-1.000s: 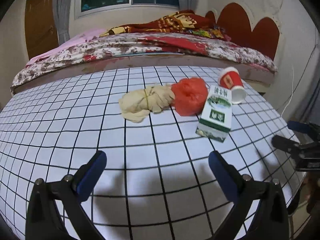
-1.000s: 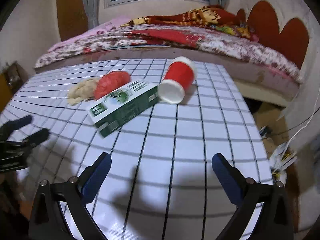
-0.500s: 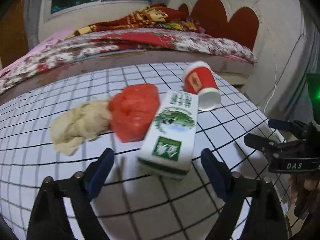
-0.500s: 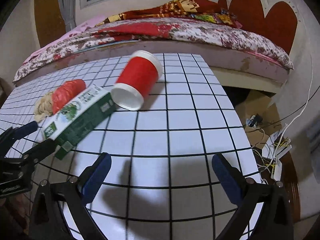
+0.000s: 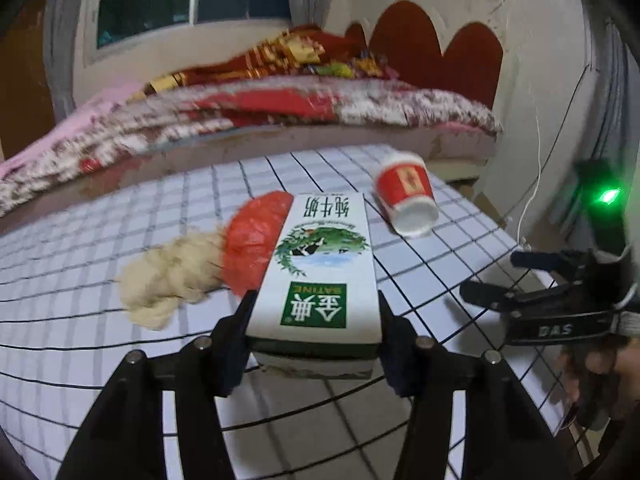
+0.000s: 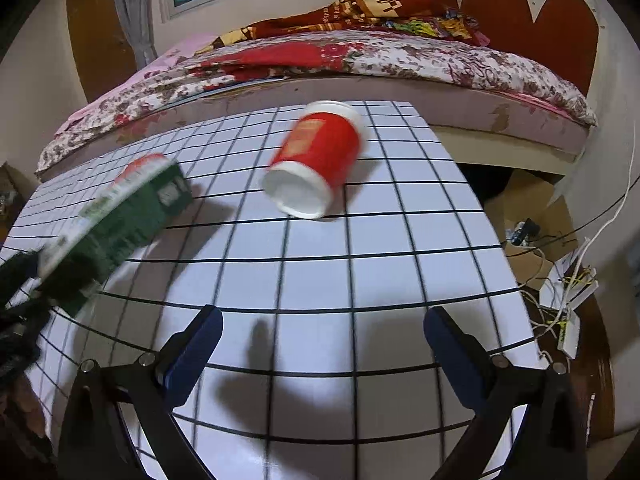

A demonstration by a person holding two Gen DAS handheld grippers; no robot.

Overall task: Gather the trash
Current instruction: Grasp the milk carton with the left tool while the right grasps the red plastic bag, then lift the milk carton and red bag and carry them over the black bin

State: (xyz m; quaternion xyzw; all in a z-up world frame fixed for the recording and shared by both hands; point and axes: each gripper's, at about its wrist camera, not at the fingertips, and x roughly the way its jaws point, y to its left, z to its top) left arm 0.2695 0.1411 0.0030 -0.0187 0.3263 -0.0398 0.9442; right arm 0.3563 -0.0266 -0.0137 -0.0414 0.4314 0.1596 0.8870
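Observation:
A white and green milk carton (image 5: 324, 264) lies on the checked table (image 5: 80, 360). My left gripper (image 5: 316, 300) has its jaws closing on the carton's near end, and both pads touch its sides. Left of the carton sit a crumpled red bag (image 5: 252, 240) and a beige wad (image 5: 168, 276). A red paper cup (image 6: 320, 160) lies on its side with its mouth toward me. My right gripper (image 6: 323, 316) hangs open over bare table, short of the cup, nothing between its fingers. The right wrist view shows the carton (image 6: 120, 220) blurred at the left.
A bed (image 5: 280, 108) with a flowered cover runs along the table's far edge. The table's right edge drops to a floor with cables and a power strip (image 6: 568, 320). A hand (image 5: 600, 364) holds the right gripper (image 5: 490, 272) at the right.
My left gripper moved forward to the carton and its jaws narrowed from wide apart to touching the carton's sides. The right gripper drew closer to the cup, then stayed still, open.

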